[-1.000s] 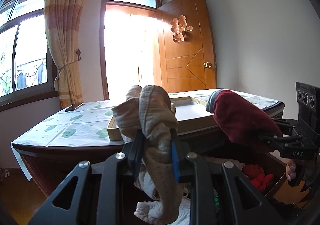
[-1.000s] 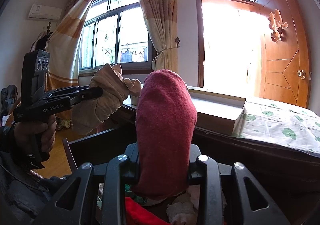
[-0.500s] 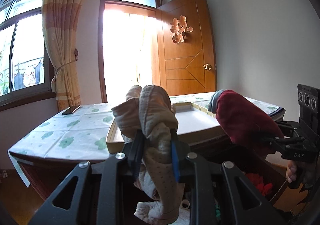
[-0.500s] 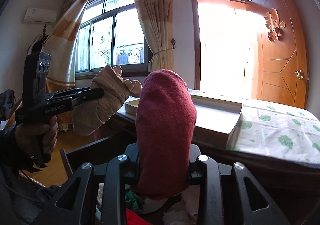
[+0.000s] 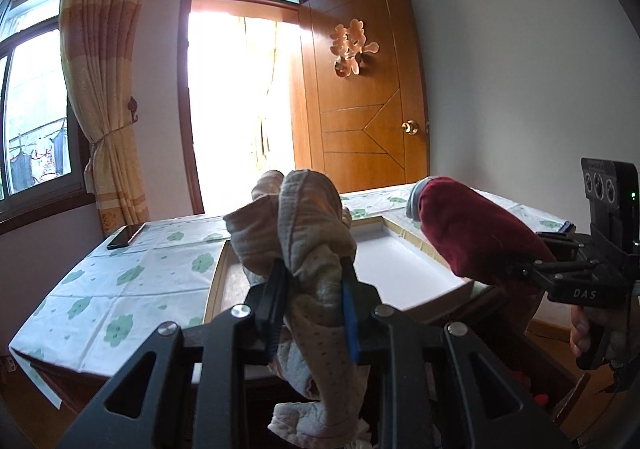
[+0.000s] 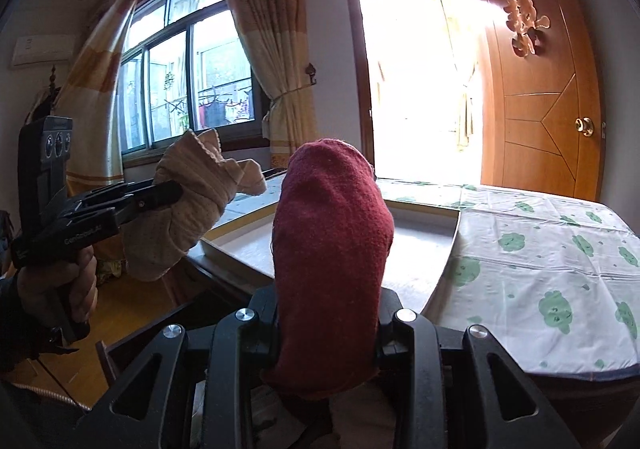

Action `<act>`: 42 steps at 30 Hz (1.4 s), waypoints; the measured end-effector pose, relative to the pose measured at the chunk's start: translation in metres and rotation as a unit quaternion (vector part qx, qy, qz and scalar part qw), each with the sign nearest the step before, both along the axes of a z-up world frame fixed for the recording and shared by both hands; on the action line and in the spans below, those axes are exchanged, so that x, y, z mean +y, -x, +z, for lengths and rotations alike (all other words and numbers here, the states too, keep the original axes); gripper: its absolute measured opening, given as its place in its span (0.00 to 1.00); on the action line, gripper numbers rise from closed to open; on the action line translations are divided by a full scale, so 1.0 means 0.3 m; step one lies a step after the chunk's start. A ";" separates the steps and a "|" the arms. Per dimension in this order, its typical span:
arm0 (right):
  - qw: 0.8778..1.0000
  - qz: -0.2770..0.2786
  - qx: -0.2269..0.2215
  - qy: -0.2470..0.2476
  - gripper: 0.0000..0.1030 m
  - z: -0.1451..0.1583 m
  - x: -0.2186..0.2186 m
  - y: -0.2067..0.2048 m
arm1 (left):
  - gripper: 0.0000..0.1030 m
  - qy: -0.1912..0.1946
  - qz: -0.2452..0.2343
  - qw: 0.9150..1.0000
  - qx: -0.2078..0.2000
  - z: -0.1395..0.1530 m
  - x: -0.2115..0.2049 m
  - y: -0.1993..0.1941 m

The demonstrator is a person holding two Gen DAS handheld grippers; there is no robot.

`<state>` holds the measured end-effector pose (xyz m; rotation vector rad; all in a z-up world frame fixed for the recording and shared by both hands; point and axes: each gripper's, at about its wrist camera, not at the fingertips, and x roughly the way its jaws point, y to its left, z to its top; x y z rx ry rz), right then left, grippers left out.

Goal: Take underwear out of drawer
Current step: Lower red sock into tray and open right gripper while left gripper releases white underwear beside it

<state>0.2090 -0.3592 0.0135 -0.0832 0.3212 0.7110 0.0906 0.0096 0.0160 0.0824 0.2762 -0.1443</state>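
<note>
Progress was well along: left gripper (image 5: 312, 289) was clamped on a beige garment (image 5: 304, 225), right gripper (image 6: 328, 313) on a dark red garment (image 6: 332, 249), both held above the table's edge. White tray (image 5: 400, 269) lay at 12 o'clock ahead. Drawer (image 5: 560, 389), at 4 o'clock in the left view, showed more red fabric inside. Judged remaining: set both down.

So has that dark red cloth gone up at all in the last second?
Yes. The red cloth rose: its clamped base, earlier below the table edge, now sits level with it.
</note>
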 end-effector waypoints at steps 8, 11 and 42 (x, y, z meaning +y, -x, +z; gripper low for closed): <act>1.000 -0.018 0.025 0.005 0.33 0.051 0.009 -0.147 | 0.22 -0.014 0.009 0.999 0.036 0.037 0.017 -0.170; 0.999 -0.025 0.043 0.007 0.33 0.056 0.017 -0.206 | 0.22 -0.011 0.016 0.998 0.062 0.038 0.034 -0.251; 0.970 -0.124 0.190 0.091 0.33 -0.002 0.162 -0.672 | 0.23 0.013 0.064 0.959 0.276 -0.097 0.150 -0.840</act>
